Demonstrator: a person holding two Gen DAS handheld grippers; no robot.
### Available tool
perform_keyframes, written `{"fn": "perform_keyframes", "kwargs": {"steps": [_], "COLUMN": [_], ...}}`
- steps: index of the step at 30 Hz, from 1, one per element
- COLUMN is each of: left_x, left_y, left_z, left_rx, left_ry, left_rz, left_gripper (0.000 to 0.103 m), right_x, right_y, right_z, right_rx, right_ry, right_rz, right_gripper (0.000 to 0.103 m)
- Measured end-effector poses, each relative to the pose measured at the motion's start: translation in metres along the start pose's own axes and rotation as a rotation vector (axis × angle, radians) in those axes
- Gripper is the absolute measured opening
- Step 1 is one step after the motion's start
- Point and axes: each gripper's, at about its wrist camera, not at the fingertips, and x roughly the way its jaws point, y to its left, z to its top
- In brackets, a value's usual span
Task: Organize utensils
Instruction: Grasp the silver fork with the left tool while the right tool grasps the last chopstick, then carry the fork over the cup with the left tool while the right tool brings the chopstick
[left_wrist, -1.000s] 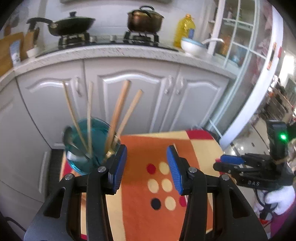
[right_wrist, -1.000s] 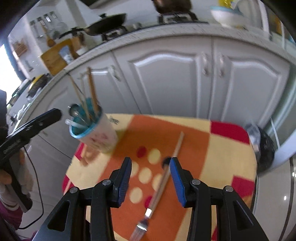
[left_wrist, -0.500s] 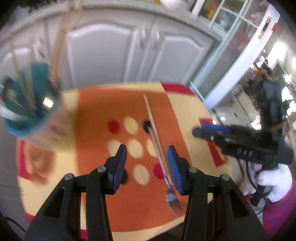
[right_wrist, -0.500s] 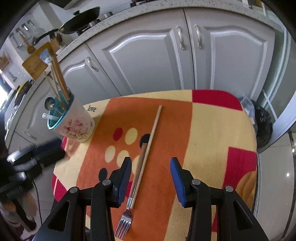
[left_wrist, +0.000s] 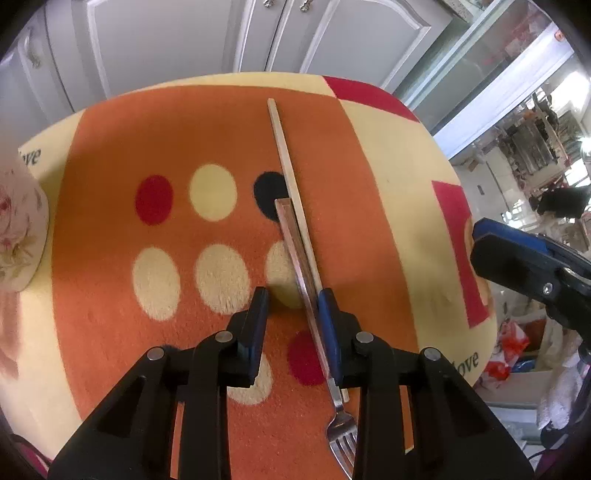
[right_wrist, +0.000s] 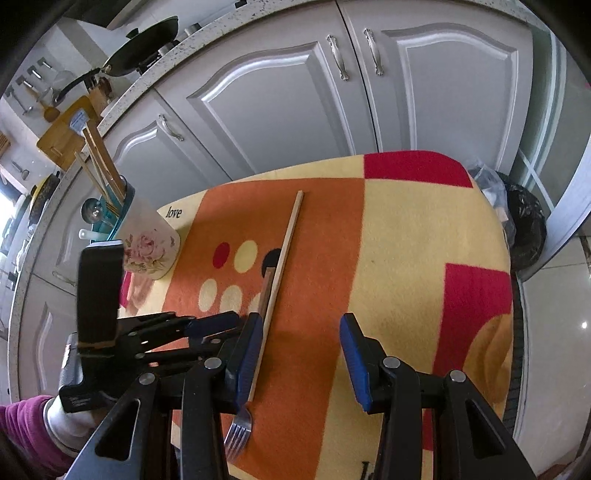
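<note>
A metal fork (left_wrist: 301, 266) with a brown handle lies on the orange patterned cloth (left_wrist: 110, 147), tines toward me. A single wooden chopstick (left_wrist: 284, 147) lies along its right side. My left gripper (left_wrist: 293, 299) is open, low over the cloth, its jaws astride the fork's handle. My right gripper (right_wrist: 301, 325) is open and empty above the cloth, right of the fork (right_wrist: 240, 428) and chopstick (right_wrist: 286, 251). A floral cup (right_wrist: 147, 243) with a teal inside holds chopsticks and spoons at the table's left.
The cloth covers a small round table (right_wrist: 491, 258). Grey cabinet doors (right_wrist: 280, 92) stand behind it. A black bin (right_wrist: 524, 229) sits on the floor to the right. The floral cup's side shows at the left edge of the left wrist view (left_wrist: 18, 229).
My left gripper has swung from the cup down to the fork and now straddles its handle. My right gripper has lowered slightly toward the cloth.
</note>
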Motion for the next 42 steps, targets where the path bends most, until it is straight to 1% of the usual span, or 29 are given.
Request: {"fn": "perform_keyframes", "kwargs": {"steps": [2,6,8,10,13,16,18,19,21,24,25,26,27,29,30,31,32,33,34,36,38,42], "left_x": [-0.001,0.004,0.004,0.002,-0.005,-0.011,-0.012,-0.012,-0.017,-0.019,-0.018,-0.016,-0.015,-0.014,-0.013,-0.012,-0.011,-0.01,-0.01,-0.017,-0.031,-0.066], "left_y": [-0.001,0.0,0.002,0.01,0.024,0.04,0.051,0.054,0.058,0.06,0.061,0.062,0.063,0.064,0.063,0.062,0.06,0.059,0.059,0.064,0.066,0.065], "left_z": [0.0,0.011,0.013,0.012,0.005,0.0,0.002,0.003,0.004,0.004,0.005,0.005,0.005,0.009,0.011,0.014,0.015,0.015,0.015,0.012,0.01,0.001], "left_rx": [0.013,-0.033,-0.024,-0.018,-0.011,-0.045,-0.101,-0.128,-0.166,-0.197,-0.204,-0.219,-0.23,-0.244,-0.236,-0.226,-0.212,-0.194,-0.184,-0.189,-0.179,-0.151], "left_ry": [0.0,-0.003,-0.009,0.0,0.001,0.019,0.026,0.024,0.008,-0.003,-0.002,-0.002,-0.004,-0.02,-0.025,-0.03,-0.039,-0.046,-0.053,-0.059,-0.087,-0.138], "left_rz": [0.006,0.006,0.03,0.035,0.043,0.028,-0.016,-0.027,-0.03,-0.021,-0.015,-0.011,-0.014,-0.016,-0.012,-0.007,0.005,0.001,-0.016,-0.08,-0.103,-0.143], "left_gripper": [0.027,0.027,0.027,0.025,0.023,0.022,0.022,0.022,0.022,0.022,0.022,0.022,0.022,0.022,0.022,0.021,0.016,0.014,0.013,0.012,0.012,0.011], "right_x": [0.003,0.016,0.023,0.025,0.022,0.026,0.035,0.04,0.057,0.084,0.092,0.101,0.109,0.128,0.132,0.135,0.136,0.136,0.134,0.125,0.107,0.053], "right_y": [-0.001,0.001,0.004,0.004,0.001,0.002,0.007,0.009,0.014,0.019,0.019,0.019,0.019,0.017,0.018,0.02,0.021,0.02,0.019,0.018,0.016,0.011], "right_z": [0.0,0.006,0.01,0.015,0.02,0.025,0.031,0.035,0.045,0.061,0.067,0.073,0.078,0.088,0.091,0.095,0.097,0.098,0.099,0.097,0.091,0.079], "right_rx": [0.001,0.001,0.004,0.018,0.036,0.017,-0.01,-0.019,-0.031,-0.042,-0.045,-0.047,-0.048,-0.055,-0.072,-0.106,-0.119,-0.124,-0.124,-0.136,-0.128,-0.108], "right_ry": [0.004,0.022,0.026,0.018,0.004,0.011,0.021,0.023,0.03,0.063,0.065,0.07,0.079,0.107,0.098,0.075,0.074,0.077,0.081,0.074,0.053,-0.029], "right_rz": [0.009,0.027,0.021,0.018,0.041,0.019,0.012,0.012,0.011,-0.02,-0.036,-0.045,-0.047,-0.07,-0.08,-0.101,-0.105,-0.104,-0.1,-0.093,-0.054,0.027], "right_gripper": [0.041,0.041,0.042,0.042,0.041,0.042,0.041,0.041,0.041,0.041,0.04,0.033,0.029,0.019,0.015,0.011,0.009,0.009,0.008,0.007,0.006,0.006]}}
